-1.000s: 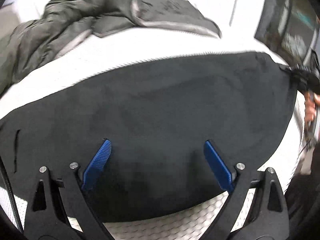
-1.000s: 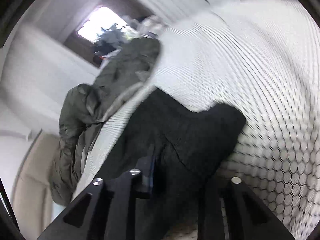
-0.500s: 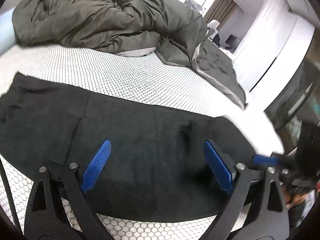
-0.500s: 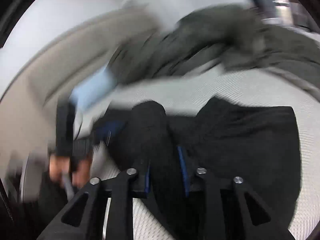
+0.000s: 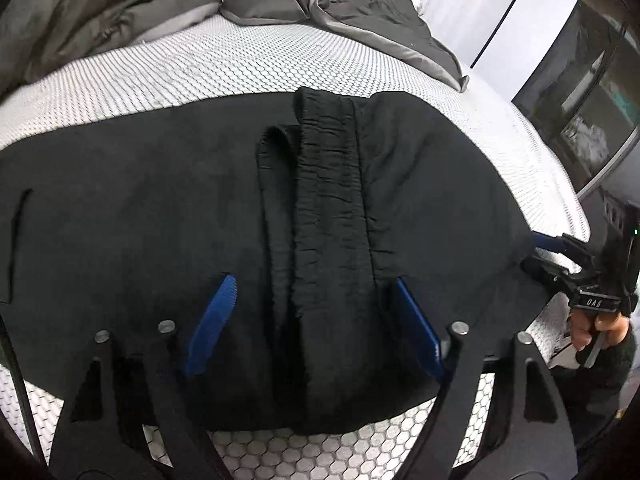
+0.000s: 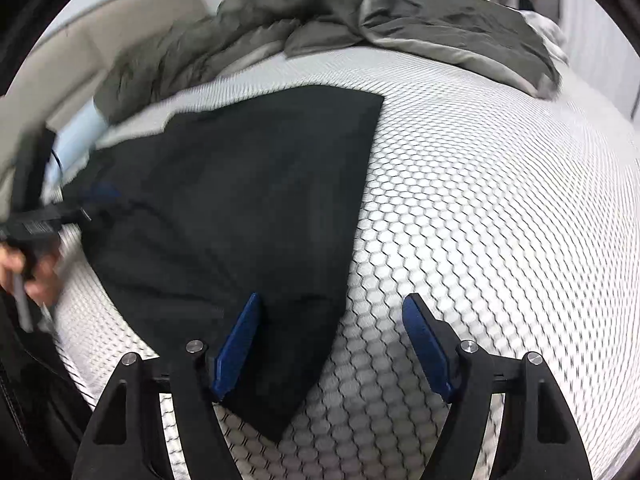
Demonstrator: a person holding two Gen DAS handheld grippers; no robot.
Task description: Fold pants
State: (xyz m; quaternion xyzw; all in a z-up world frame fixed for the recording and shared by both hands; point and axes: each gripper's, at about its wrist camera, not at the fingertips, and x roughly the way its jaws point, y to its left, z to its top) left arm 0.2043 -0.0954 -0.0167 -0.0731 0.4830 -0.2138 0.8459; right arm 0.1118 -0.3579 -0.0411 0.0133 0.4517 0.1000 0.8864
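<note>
Half a second ago the right gripper was clamped on a bunch of black cloth and swinging fast; now its jaws stand wide apart, and a folded end of the black fabric pants with the gathered elastic waistband lies across the middle of the garment, where only flat cloth showed before.

Left wrist view: the left gripper hangs spread open over the pants, its blue ribbed pads on either side of the waistband and gripping nothing. The pants lie flat on the white honeycomb-patterned mattress cover, near its front edge. A crumpled olive-grey duvet is heaped at the far side of the bed. At the right edge the right gripper reaches in at the cloth's border, held by the person's hand.

Right wrist view: the right gripper is released; one blue pad sits over the near corner of the pants, the other over bare mattress cover. This picture is slightly blurred. The left gripper shows at the far left edge of the cloth, with the hand below it; from here I cannot tell how its jaws stand. The duvet lies behind.
</note>
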